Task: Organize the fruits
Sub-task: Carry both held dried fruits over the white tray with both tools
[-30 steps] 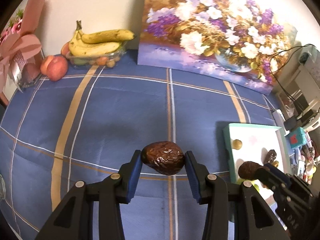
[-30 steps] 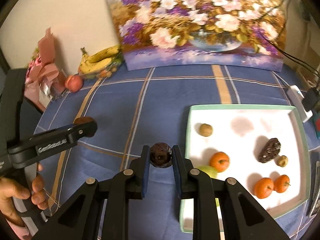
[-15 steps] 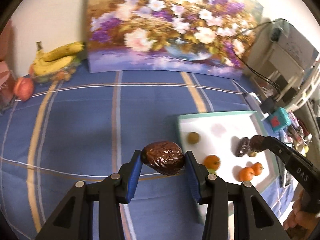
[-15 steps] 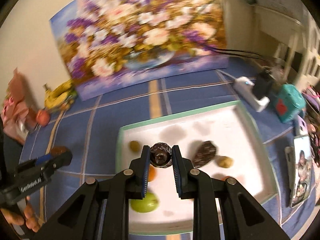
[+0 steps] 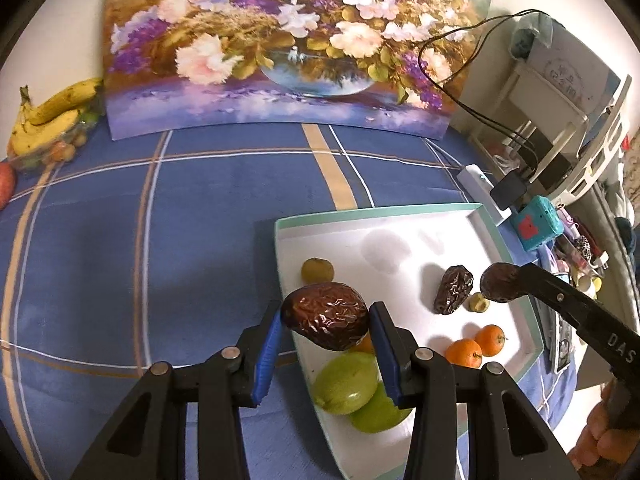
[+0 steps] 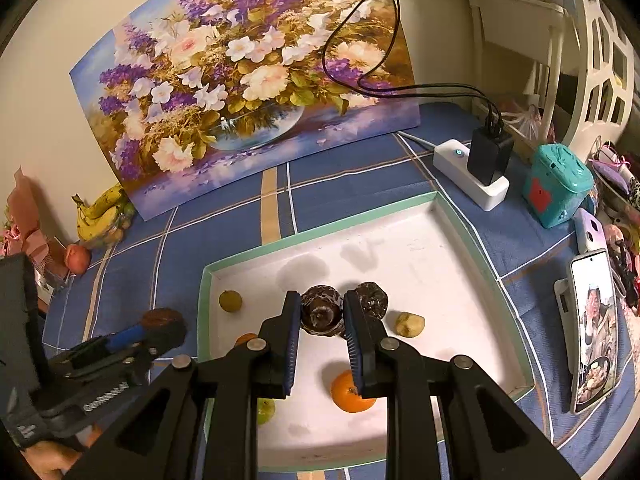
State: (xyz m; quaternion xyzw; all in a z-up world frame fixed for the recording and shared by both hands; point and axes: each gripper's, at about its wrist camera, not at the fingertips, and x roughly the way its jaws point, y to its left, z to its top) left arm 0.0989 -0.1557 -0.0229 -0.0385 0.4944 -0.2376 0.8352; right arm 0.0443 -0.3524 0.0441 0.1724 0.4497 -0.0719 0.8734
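Observation:
My left gripper (image 5: pixel 326 314) is shut on a large wrinkled brown date (image 5: pixel 326 326), held above the left edge of the white, teal-rimmed tray (image 5: pixel 400 213). My right gripper (image 6: pixel 322 316) is shut on a smaller dark date (image 6: pixel 322 312) over the tray's middle, just in front of another date (image 6: pixel 373 298) lying on the tray. Also on the tray are small yellow-green fruits (image 6: pixel 230 301), oranges (image 5: pixel 464 353) and two green fruits (image 5: pixel 346 380). In the right wrist view, the left gripper (image 6: pixel 160 326) shows at the lower left.
A flower painting (image 5: pixel 280 48) leans on the wall behind the blue checked cloth (image 5: pixel 160 240). Bananas (image 5: pixel 48 116) and a peach (image 6: pixel 78 258) lie at the far left. A power strip with charger (image 6: pixel 472 172), a teal box (image 6: pixel 556 184) and a phone (image 6: pixel 592 328) stand right of the tray.
Both grippers have moved to the right with their dates. The left one went from over the bare cloth to the tray's left edge, the right one from beside the tray to over its middle.

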